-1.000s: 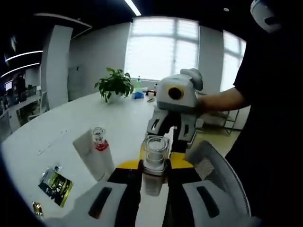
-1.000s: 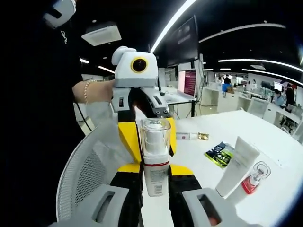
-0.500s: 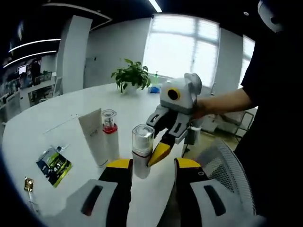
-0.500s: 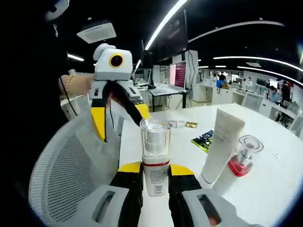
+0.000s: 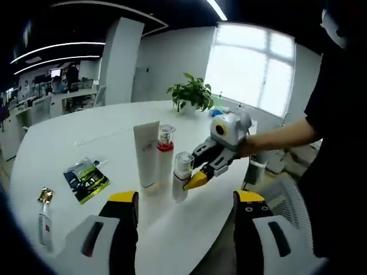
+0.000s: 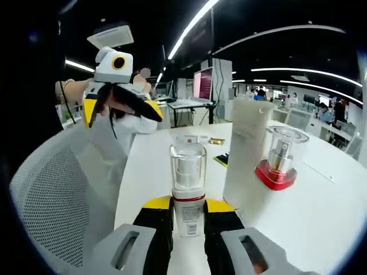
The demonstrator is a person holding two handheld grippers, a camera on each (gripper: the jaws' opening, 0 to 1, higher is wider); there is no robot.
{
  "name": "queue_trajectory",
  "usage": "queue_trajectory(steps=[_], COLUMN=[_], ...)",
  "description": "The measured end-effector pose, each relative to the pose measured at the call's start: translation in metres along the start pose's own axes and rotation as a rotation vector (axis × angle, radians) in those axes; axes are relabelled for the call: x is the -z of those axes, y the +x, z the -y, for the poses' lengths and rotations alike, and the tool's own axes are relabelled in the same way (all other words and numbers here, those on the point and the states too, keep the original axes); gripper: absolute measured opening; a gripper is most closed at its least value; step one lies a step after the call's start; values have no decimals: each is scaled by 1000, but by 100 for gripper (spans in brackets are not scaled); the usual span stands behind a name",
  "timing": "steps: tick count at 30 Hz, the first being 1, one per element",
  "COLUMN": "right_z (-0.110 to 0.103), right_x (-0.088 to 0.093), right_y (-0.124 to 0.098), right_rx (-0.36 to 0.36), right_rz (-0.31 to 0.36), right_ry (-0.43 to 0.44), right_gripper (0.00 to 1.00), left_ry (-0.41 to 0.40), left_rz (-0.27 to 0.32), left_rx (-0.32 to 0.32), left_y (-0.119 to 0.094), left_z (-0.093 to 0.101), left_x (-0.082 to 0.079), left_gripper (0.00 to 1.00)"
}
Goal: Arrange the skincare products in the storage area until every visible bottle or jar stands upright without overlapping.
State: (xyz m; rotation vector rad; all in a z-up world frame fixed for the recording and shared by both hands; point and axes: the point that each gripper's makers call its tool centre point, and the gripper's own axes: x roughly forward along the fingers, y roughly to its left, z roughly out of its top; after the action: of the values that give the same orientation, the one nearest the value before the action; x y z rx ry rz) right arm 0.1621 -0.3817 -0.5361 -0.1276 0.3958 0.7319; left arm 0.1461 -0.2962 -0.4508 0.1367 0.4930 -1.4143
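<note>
Right tongs (image 6: 188,220) clamped on the lower body of a small clear-capped pump bottle (image 6: 187,186), held upright at 6 o'clock of the right gripper view, base apparently at or just above the white counter (image 6: 321,217); contact there hard to tell. Seen from the left gripper view, the same bottle (image 5: 181,176) gripped low by the right tongs (image 5: 195,181) coming in from 3 o'clock, a low hold that leaves the cap free and keeps the bottle vertical for setting down. Bottle placed just beside a white tube (image 5: 148,153) standing on its cap and a red-collared bottle (image 5: 165,160), both upright; probably lined up next to them so nothing overlaps and all stays in sight. In the right gripper view, tube (image 6: 243,152) at 2 o'clock of the held bottle, red-collared bottle (image 6: 277,157) further toward 3 o'clock. Left tongs (image 5: 186,220) spread wide and holding nothing, drawn clear of the group, likely to give room; also visible toward 10 o'clock in the right gripper view (image 6: 117,106). Green sachet (image 5: 86,176) flat on the counter at 9 o'clock, and a small gold-capped tube (image 5: 45,215) lying on its side toward 8 o'clock, well apart from the group and likely yet to be stood up.
</note>
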Motion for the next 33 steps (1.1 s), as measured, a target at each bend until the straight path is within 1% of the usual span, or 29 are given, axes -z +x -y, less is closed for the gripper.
queue_trajectory(steps=[3,6,10,11,12,15,21,22,24,25,27,33], right_z=[5,10,18,19,20,23,25,26,29,29,29,31], right_x=[8,14,22,23,21,21,21,21,29,31,30,28], right_y=[1,1,3,3,4,4,4,4,5,6,7,7], right_rx=[11,21,44,49,52,55,32,30,30,18,16,17], right_rz=[-8,-10,-13,-10,6,9,2,-5,-60,-71,-62,-63], right_ry=[-3,-1,2,2,19,12,-16,-28,-79,-97,-82,-82], right_gripper=[11,11,11,11,11,11,11,11,11,11,11,11], left_ry=[-13,-24,-46,-47,-50,-56,-63,-63,-64,-65,-66,-71], left_rz=[-9,-10,1,0,-2,-5,-2,-2,-2,-2,-5,-24], left_rx=[-29,-49,-95,-106,-115,-142,-184,-189,-198,-201,-203,-206], left_y=[-2,-5,-12,-14,-15,-18,-22,-22,-24,-25,-26,-26], left_z=[-6,-8,-17,-19,-21,-25,-32,-32,-33,-34,-33,-34], left_x=[5,6,7,8,9,11,13,13,13,14,15,21], left_gripper=[67,68,78,80,82,87,97,98,99,99,98,97])
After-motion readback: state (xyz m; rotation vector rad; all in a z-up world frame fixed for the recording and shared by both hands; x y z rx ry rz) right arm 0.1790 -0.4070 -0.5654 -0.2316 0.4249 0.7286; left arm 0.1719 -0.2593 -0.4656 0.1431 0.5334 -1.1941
